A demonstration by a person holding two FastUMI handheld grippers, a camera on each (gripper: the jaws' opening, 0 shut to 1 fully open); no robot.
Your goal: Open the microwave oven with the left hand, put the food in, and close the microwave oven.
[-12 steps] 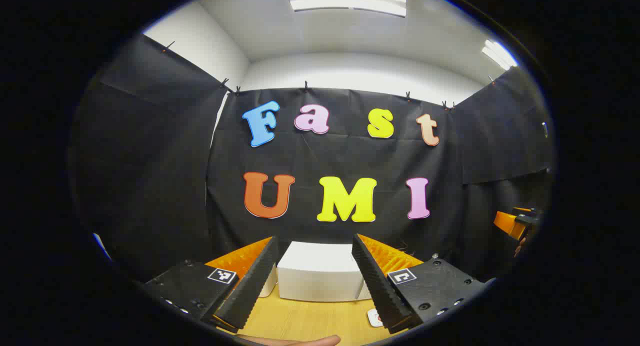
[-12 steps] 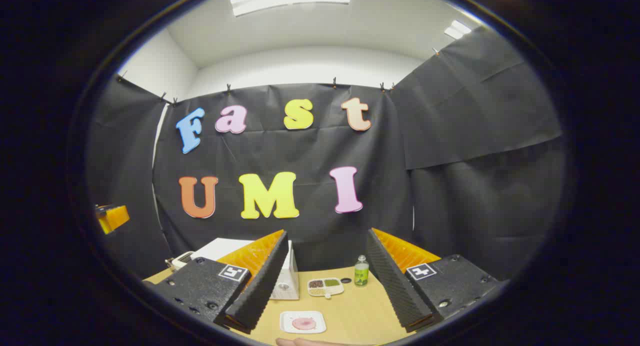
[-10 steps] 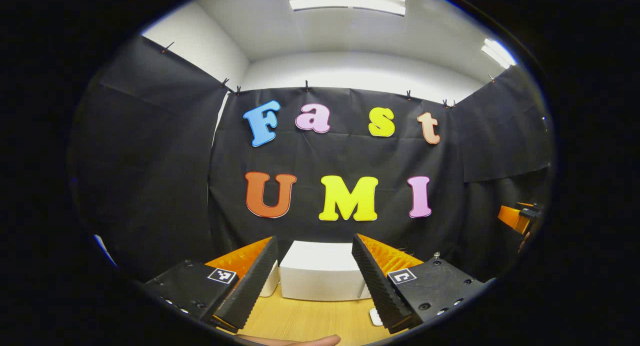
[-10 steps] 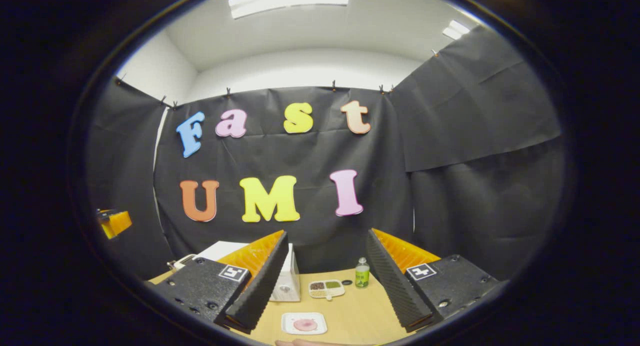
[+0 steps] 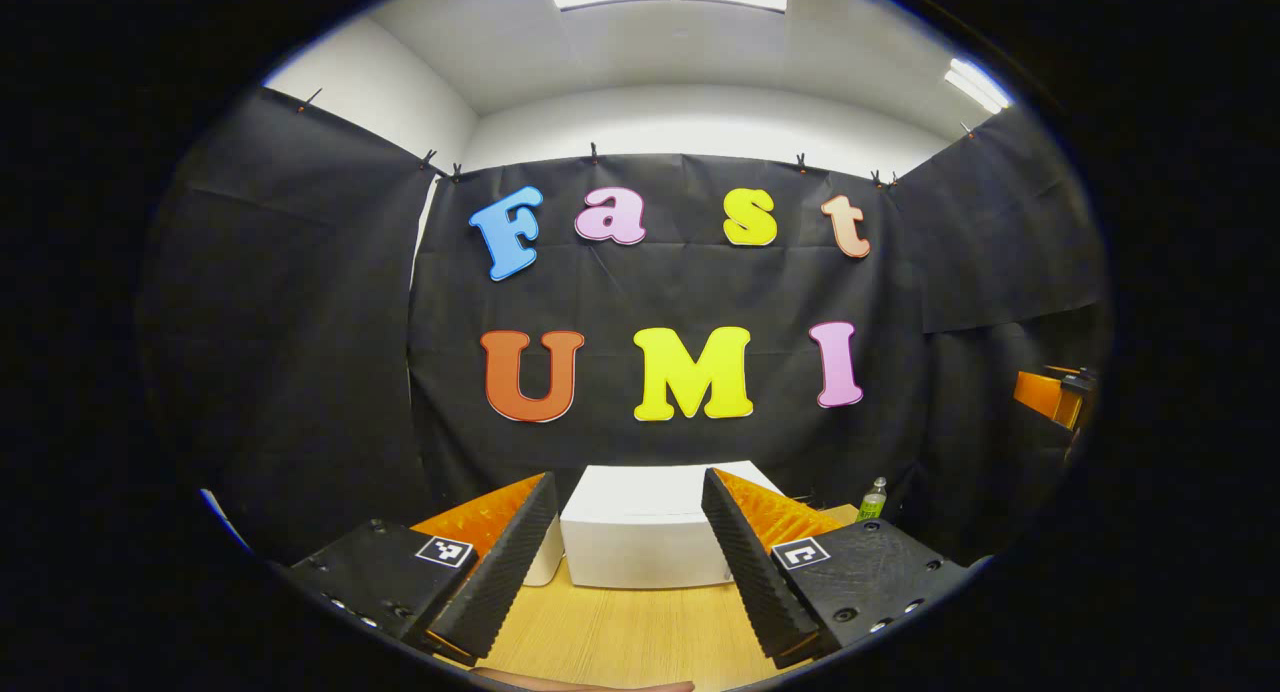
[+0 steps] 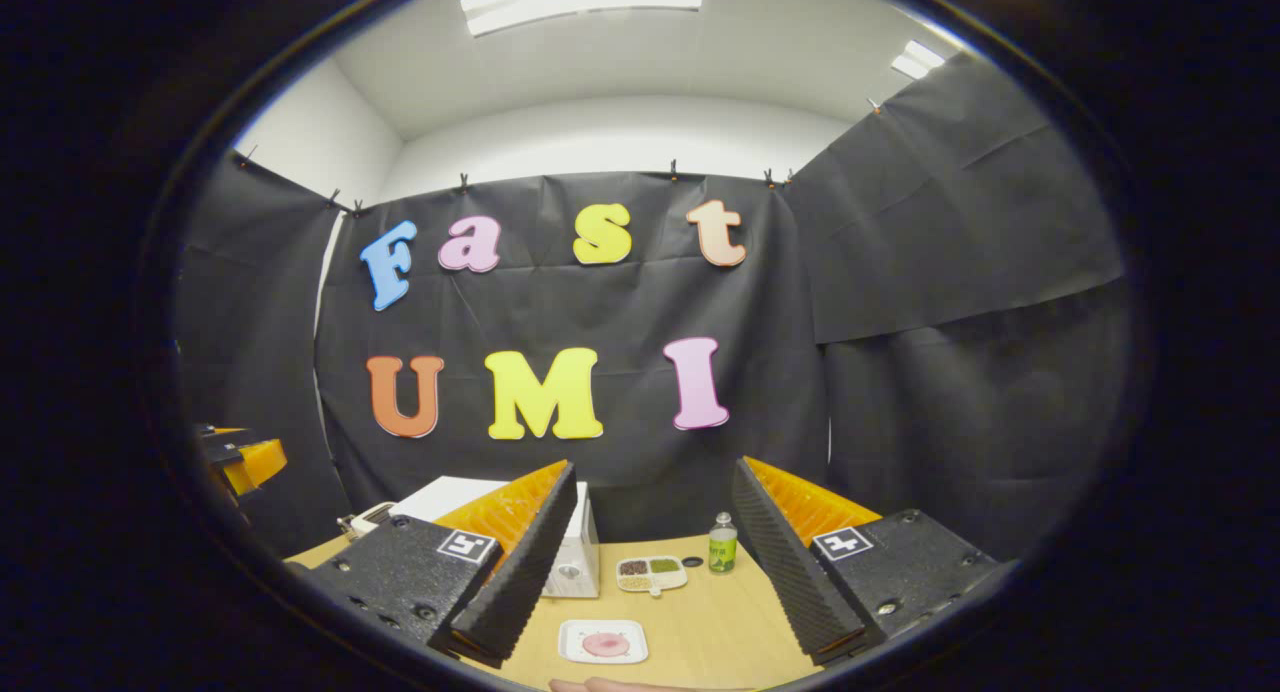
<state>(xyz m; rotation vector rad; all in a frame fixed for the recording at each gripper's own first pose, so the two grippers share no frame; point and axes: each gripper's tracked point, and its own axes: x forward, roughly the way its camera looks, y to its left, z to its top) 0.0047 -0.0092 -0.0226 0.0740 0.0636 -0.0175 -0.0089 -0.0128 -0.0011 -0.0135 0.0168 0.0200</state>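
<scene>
The white microwave oven (image 5: pixel 645 532) stands on the wooden table (image 5: pixel 620 637), straight ahead between the fingers of my left gripper (image 5: pixel 625 552), which is open and empty, well short of it. In the right gripper view the microwave oven (image 6: pixel 575 557) is partly hidden behind my left finger. A white square plate with pink food (image 6: pixel 603 643) lies on the table (image 6: pixel 700 622) near its front edge. My right gripper (image 6: pixel 650 557) hangs open and empty above and behind that plate. The other gripper (image 6: pixel 240 457) shows at the far left edge.
A small divided dish of grains (image 6: pixel 651 571) and a green bottle (image 6: pixel 721 543) stand behind the plate, right of the microwave oven. The green bottle (image 5: pixel 873 499) also appears in the left gripper view. The right gripper (image 5: pixel 1050 394) peeks in at that view's right edge. A hand (image 6: pixel 600 685) shows at the bottom.
The left gripper view has tilted and shifted: the microwave oven shows more of its top, the bottle came into sight, and the white thing by the right finger left view. The right gripper barely moved.
</scene>
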